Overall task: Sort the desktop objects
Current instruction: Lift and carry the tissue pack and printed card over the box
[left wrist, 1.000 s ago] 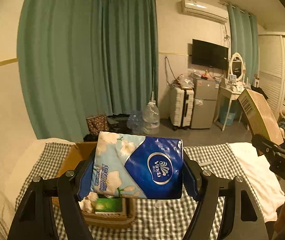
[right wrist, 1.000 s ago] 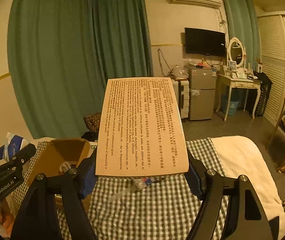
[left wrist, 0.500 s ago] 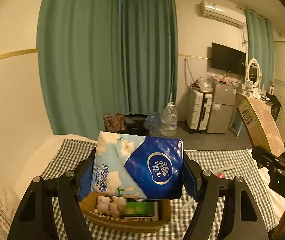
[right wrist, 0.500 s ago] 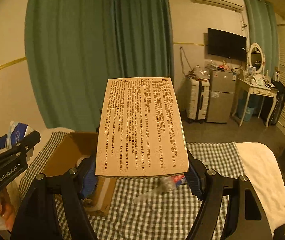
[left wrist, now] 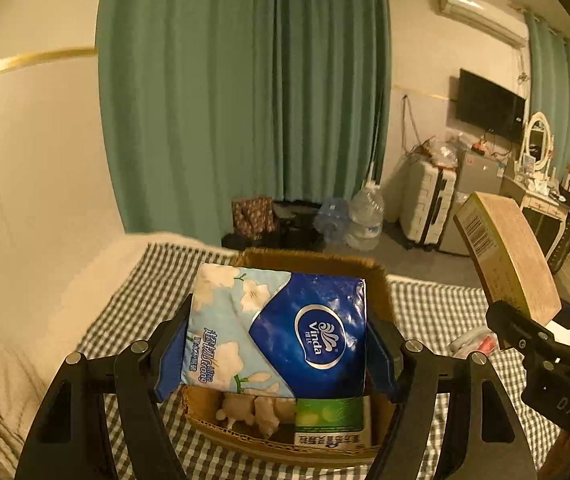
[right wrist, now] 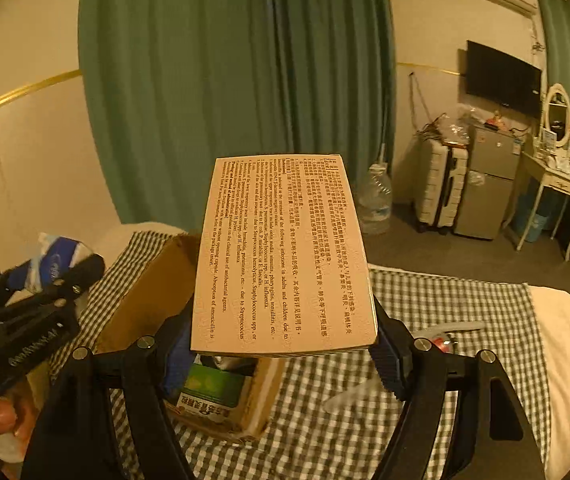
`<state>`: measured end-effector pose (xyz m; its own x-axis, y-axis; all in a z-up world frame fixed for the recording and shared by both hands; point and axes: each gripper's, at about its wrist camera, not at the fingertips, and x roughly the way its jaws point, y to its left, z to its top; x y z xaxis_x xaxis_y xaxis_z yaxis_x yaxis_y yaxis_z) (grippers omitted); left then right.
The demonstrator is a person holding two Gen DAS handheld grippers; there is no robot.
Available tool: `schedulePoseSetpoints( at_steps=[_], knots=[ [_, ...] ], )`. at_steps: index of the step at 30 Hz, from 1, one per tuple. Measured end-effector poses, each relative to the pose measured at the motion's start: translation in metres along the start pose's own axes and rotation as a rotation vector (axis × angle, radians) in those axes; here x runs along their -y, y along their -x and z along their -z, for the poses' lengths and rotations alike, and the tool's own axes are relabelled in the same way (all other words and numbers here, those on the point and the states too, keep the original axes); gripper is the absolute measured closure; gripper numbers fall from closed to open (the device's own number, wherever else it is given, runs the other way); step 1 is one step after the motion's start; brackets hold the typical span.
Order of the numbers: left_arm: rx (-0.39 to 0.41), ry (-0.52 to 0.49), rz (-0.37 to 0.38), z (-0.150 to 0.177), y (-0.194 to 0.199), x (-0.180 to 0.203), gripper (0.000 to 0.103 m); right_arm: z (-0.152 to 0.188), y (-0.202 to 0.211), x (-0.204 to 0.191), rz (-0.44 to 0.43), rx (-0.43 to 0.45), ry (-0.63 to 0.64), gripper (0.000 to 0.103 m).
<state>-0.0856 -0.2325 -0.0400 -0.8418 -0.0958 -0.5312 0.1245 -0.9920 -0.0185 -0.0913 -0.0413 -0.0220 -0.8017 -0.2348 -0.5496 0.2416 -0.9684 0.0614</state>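
My left tool (left wrist: 279,344) grips a tissue pack (left wrist: 281,330), my right tool (right wrist: 285,344) a medicine box (right wrist: 285,256); cardboard box (left wrist: 377,280) half filled, small bits left on the checked cloth (right wrist: 465,304).

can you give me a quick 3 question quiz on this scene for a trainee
1. What does the left gripper hold?
2. True or false: the cardboard box on the checked cloth is empty.
3. The right gripper is shut on: A) a bottle B) a printed medicine box C) nothing

Key
1. A blue Vinda tissue pack, clamped between its fingers.
2. False: a green carton and a pale lumpy item lie inside.
3. B
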Motion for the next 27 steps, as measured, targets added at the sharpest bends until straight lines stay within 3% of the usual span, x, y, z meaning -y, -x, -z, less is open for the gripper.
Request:
schedulePoseSetpoints(
  at_steps=[14,19,27],
  knots=[
    [-0.188,-0.013,-0.018,0.020,-0.086,-0.008,0.028,0.015,-0.100,-0.030,-0.067,-0.148,0.071,0.029],
    [-0.292,0.020,-0.020,0.035,-0.119,-0.019,0.028,0.020,-0.133,-0.041,-0.102,-0.195,0.090,0.029],
    [-0.343,-0.017,-0.042,0.047,-0.143,-0.019,0.028,0.024,-0.174,-0.041,-0.123,-0.270,0.113,0.029]
  ],
)
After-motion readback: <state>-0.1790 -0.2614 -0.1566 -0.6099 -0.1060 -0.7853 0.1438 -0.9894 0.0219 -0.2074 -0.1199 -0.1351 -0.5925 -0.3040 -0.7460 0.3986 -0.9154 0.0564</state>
